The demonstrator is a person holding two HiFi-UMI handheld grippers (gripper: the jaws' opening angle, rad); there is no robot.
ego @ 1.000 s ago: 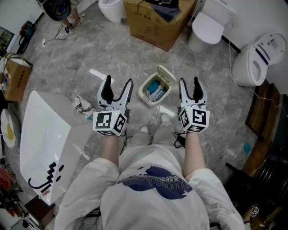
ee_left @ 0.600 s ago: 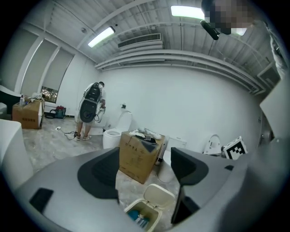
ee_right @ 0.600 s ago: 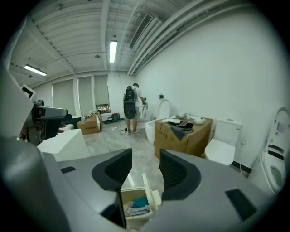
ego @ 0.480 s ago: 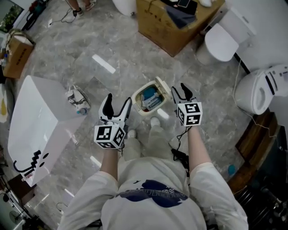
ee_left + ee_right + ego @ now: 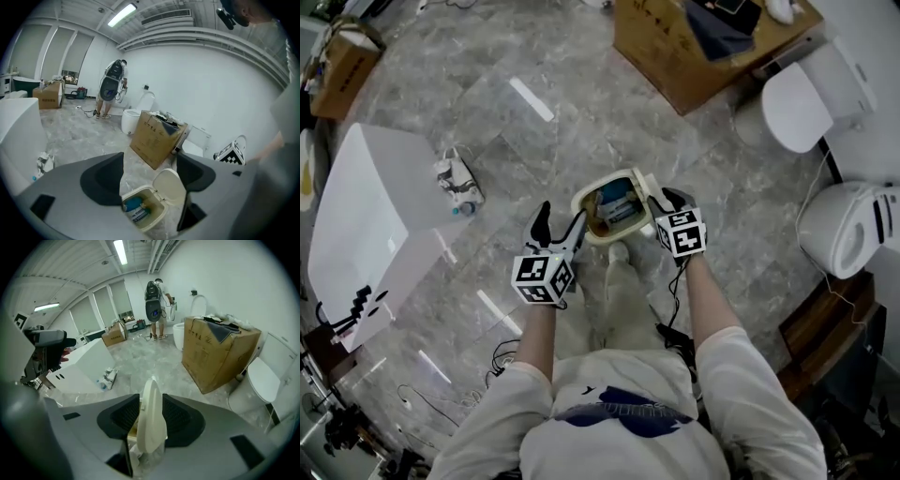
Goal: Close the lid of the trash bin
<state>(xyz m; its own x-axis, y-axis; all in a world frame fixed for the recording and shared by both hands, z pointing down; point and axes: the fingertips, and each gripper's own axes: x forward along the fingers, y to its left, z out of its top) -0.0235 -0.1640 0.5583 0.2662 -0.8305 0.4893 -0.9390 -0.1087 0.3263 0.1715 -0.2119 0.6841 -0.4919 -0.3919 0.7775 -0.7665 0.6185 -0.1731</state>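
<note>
Gripping the upright lid, the right tongs have just been closing. In the right gripper view the lid stands edge-on between the pads and no gap shows on either side. The left tongs are released and hold nothing. Their jaws stand well apart, and the left gripper view shows the trash bin past them.

In the head view the bin sits on the grey stone floor near the centre. Its mouth is uncovered, with blue and white packets inside. The lid is hinged up at its 3 o'clock side. The left tongs are just beside the rim at 8 o'clock, and the person's legs are at 6 o'clock.

Bare floor lies open from 9 to 12 o'clock, apart from a small bundle of litter at 9 o'clock. A cardboard box is at 1 o'clock, and a white toilet is at 2 o'clock.

The print on the box is too small to read. The tongs' cubes carry only black-and-white square markers.
</note>
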